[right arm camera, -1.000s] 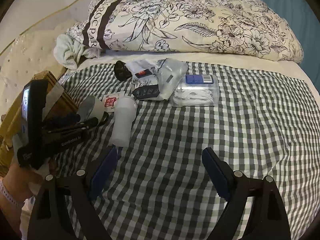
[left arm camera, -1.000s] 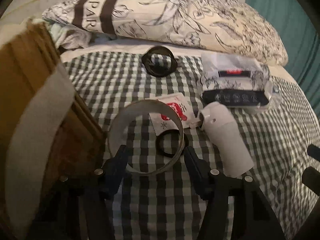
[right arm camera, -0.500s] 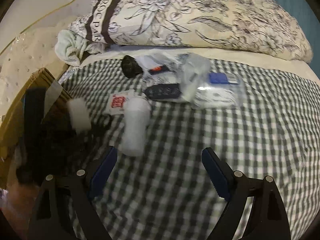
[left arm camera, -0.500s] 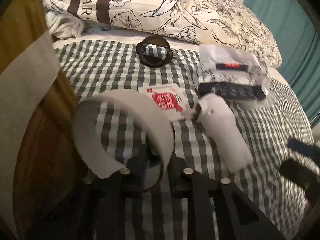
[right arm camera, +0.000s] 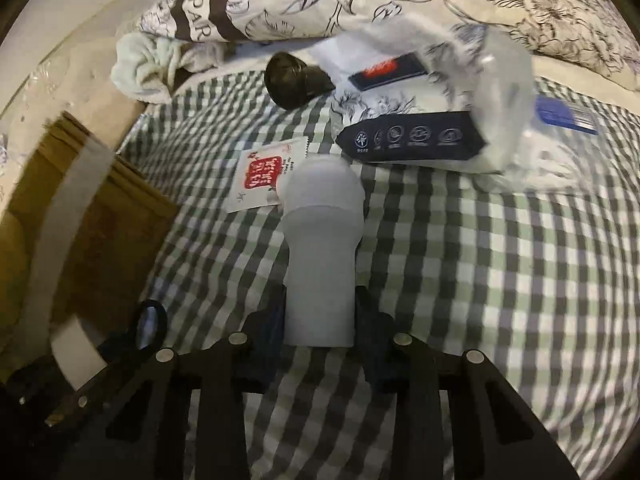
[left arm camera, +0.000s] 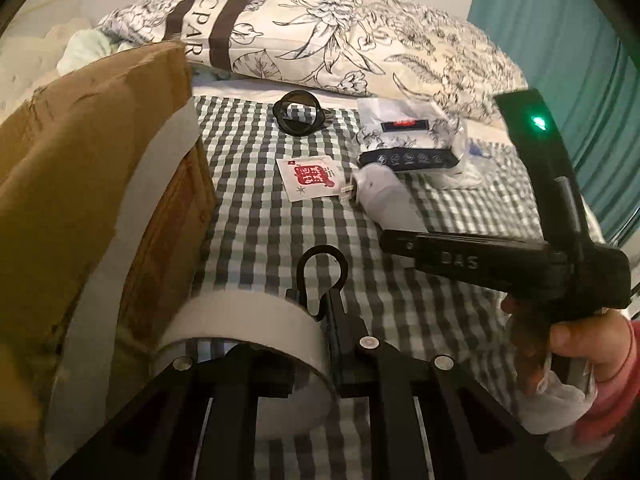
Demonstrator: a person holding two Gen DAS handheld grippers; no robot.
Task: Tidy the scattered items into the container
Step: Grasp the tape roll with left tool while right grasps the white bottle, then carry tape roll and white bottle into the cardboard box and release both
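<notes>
The left gripper [left arm camera: 316,312] is clamped on the white tape roll [left arm camera: 244,344] beside the cardboard box [left arm camera: 92,184]. The right gripper [right arm camera: 320,332] is closing around the white bottle [right arm camera: 320,256] lying on the checked bed [right arm camera: 500,260].

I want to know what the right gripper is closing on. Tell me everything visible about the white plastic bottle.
The white plastic bottle is matte and cylindrical, with a wider rounded cap pointing toward the pillows. It lies on its side on the green checked bedsheet, its cap overlapping the corner of a white sachet with a red label. The right gripper straddles its base end; its jaws are closing, the pads at its sides.
</notes>
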